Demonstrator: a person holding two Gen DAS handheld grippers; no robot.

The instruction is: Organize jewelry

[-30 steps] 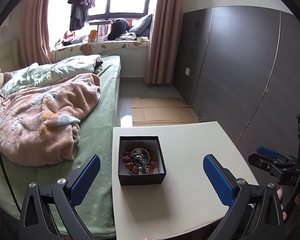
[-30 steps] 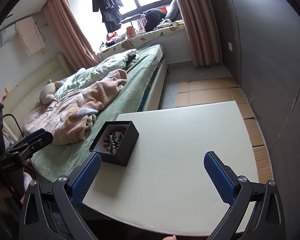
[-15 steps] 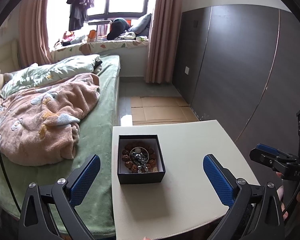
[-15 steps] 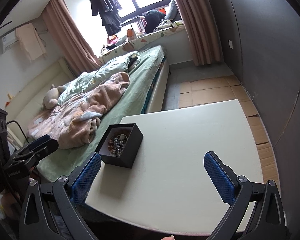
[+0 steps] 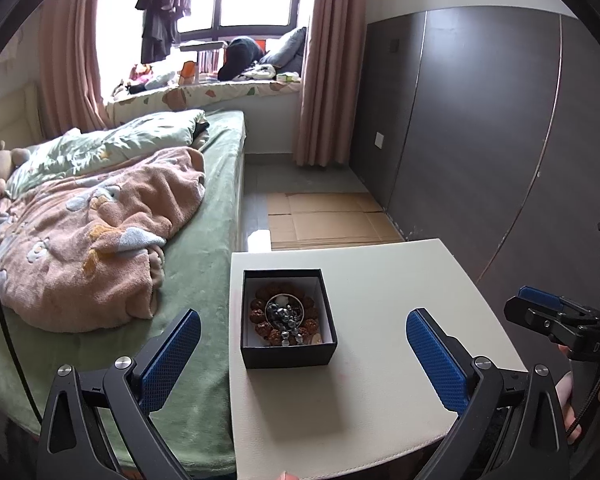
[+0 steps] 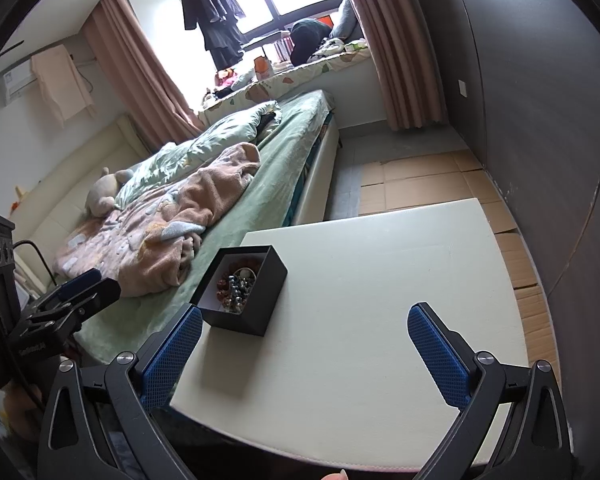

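A black open jewelry box (image 5: 287,354) stands at the left side of the white table (image 5: 380,360). Inside lie a brown bead bracelet (image 5: 260,314) and a silver bead chain (image 5: 285,318). The box also shows in the right wrist view (image 6: 260,312), with the beads (image 6: 236,288) inside. My left gripper (image 5: 303,354) is open and empty, held above the table's near edge just short of the box. My right gripper (image 6: 305,350) is open and empty, over the table to the right of the box. Each gripper shows in the other's view: the right one (image 5: 548,312), the left one (image 6: 76,292).
A green bed (image 5: 204,240) with a pink blanket (image 5: 84,240) runs along the table's left side. A dark wall panel (image 5: 480,140) stands to the right. Cardboard sheets (image 5: 324,220) lie on the floor beyond the table.
Both grippers have pulled back and risen slightly from the table; the box looks a little farther off. Both stay open and empty. The box has not moved.
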